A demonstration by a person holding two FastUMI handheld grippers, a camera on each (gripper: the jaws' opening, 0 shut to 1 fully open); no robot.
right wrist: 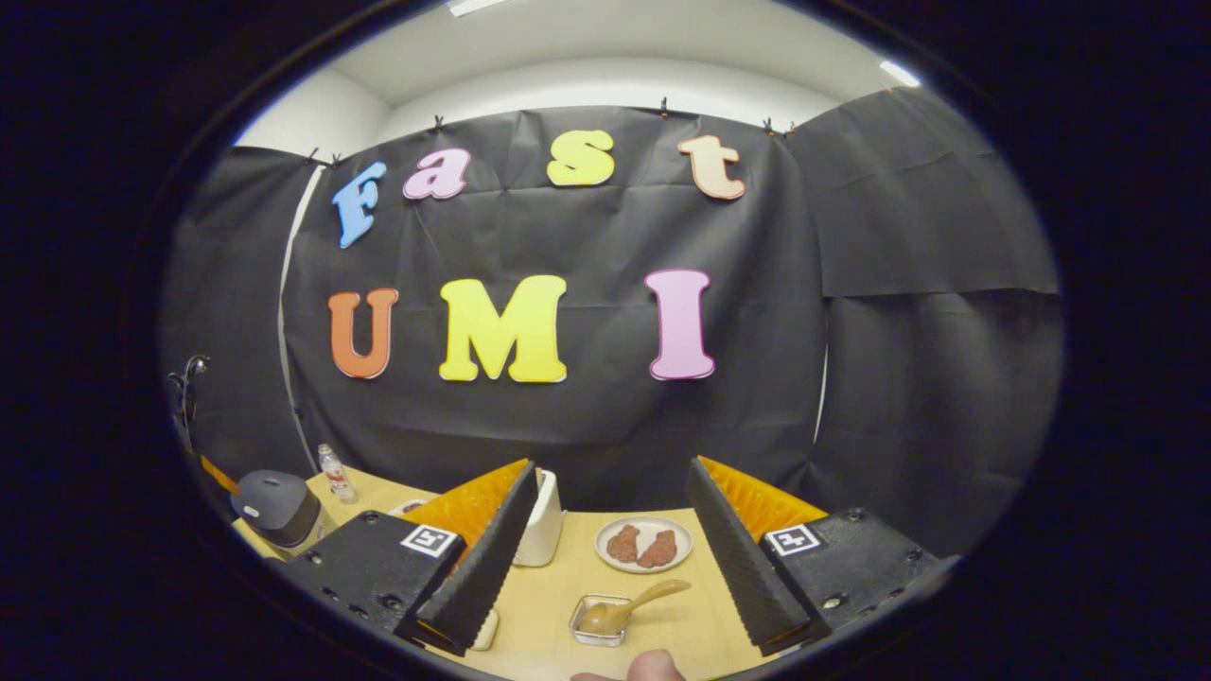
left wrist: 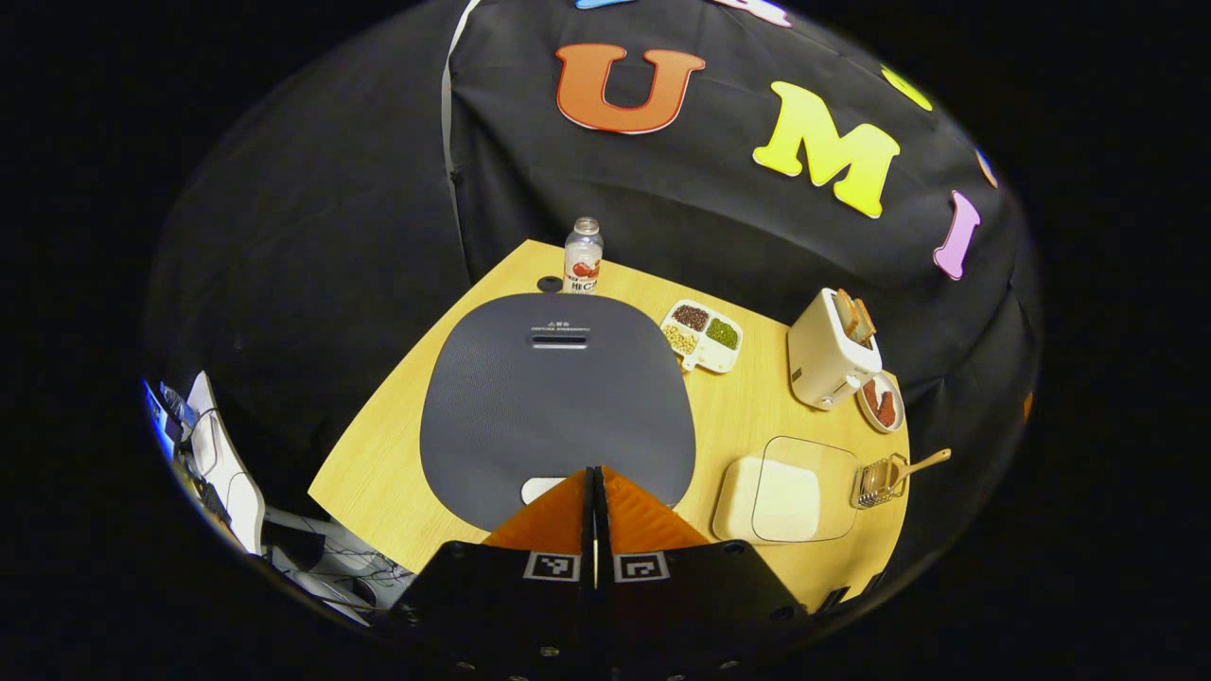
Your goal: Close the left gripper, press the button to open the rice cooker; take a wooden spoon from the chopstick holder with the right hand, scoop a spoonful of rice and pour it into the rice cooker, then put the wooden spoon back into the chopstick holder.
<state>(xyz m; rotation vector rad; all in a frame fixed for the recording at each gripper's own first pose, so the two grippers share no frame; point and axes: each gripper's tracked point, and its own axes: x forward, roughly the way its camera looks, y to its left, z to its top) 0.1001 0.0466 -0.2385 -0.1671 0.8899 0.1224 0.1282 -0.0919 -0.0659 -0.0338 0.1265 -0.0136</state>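
Left gripper view: left gripper (left wrist: 595, 492) pointing down, jaws pressed together with nothing between, tips just over the pale button (left wrist: 539, 489) at near edge of the rice cooker (left wrist: 556, 402); contact with button cannot tell. Cooker lid dark grey, closed, vent slot toward far side. Behind cooker a small bottle (left wrist: 583, 255) upright near the far tabletop (left wrist: 388, 463) edge. Right of cooker a divided dish of beans (left wrist: 701, 335), then white toaster (left wrist: 832, 352) with bread slices sticking up, plate of meat (left wrist: 881, 402) beside it. Nearer, square white rice container (left wrist: 783, 489) with clear lid, just beside it the wire chopstick holder (left wrist: 878, 482) with wooden spoon (left wrist: 916, 464) inside, handle leaning out right. Right gripper view: right gripper (right wrist: 605, 539) held level above tabletop, jaws wide apart, holding nothing. Between the fingers: plate of meat, toaster partly hidden behind one finger, chopstick holder below centre with spoon bowl down, handle tilted up right. Rice cooker at far left edge, bottle just beside it. Fingertip of a person (right wrist: 653, 667) at bottom edge.
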